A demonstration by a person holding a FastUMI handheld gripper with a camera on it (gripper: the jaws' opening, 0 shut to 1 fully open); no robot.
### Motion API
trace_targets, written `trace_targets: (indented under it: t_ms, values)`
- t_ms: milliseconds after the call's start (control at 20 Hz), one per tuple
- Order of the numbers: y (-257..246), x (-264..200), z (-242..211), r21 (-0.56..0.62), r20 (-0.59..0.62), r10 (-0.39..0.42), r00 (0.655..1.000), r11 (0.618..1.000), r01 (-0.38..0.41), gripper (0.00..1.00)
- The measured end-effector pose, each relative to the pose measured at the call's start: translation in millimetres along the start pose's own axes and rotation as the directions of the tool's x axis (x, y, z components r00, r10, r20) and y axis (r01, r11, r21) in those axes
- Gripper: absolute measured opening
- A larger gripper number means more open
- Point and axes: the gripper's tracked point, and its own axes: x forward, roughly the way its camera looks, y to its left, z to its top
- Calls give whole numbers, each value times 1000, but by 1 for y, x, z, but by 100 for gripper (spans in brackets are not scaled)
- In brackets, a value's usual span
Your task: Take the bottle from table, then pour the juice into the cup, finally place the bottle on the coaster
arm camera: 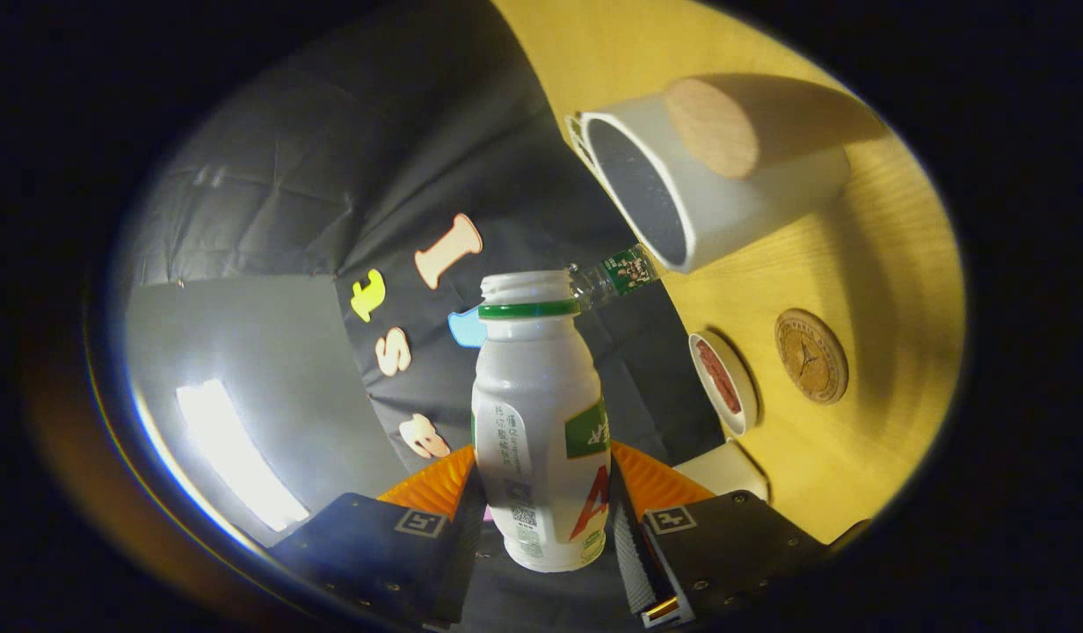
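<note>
Yellow wooden table [858, 264] w/ black cloth wall behind. Gripper [541, 510] fingers clamp the white plastic bottle w/ green neck ring [541, 422] from both sides; cap off, bottle lifted and tipped sideways. White cylindrical cup [700, 193] ahead, round cork coaster [810, 355] near table's edge. Looks like pour step; next: bring mouth over cup, tilt more

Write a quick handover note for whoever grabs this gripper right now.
Gripper: jaws shut on the white bottle, held off the table and rolled sideways.
Bottle: cap off, mouth pointing near the white cup's rim, not over the opening.
Round coaster lies on the yellow table, past a small dish.
Done: bottle picked up.
Left: pour into the cup, then stand the bottle on the coaster.
</note>
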Motion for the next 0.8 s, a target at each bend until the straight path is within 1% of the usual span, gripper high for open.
trace_targets:
  t_ms: [50, 100, 200, 350, 400, 450, 500, 650, 700, 800]
  values:
    - [-6, 0, 0, -97, -15, -33, 999, 995, 31, 67]
    - [-11, 1, 0, -195, -23, -61, 998, 979, 55, 67]
    - [-16, 2, 2, -354, -30, -87, 996, 933, 71, 67]
    - [-16, 3, -2, -501, -44, -90, 995, 864, 56, 67]
    - [-19, 5, -3, -557, -48, -108, 993, 828, 63, 67]
    - [-25, 8, -2, -625, -46, -133, 990, 777, 76, 67]
    - [-31, 12, -2, -698, -43, -154, 987, 712, 81, 67]
    - [-45, 15, -2, -859, -17, -212, 977, 503, 94, 67]
    - [-50, 19, -4, -897, -16, -225, 974, 434, 85, 67]
    - [-63, 27, -4, -956, 10, -251, 968, 281, 83, 67]
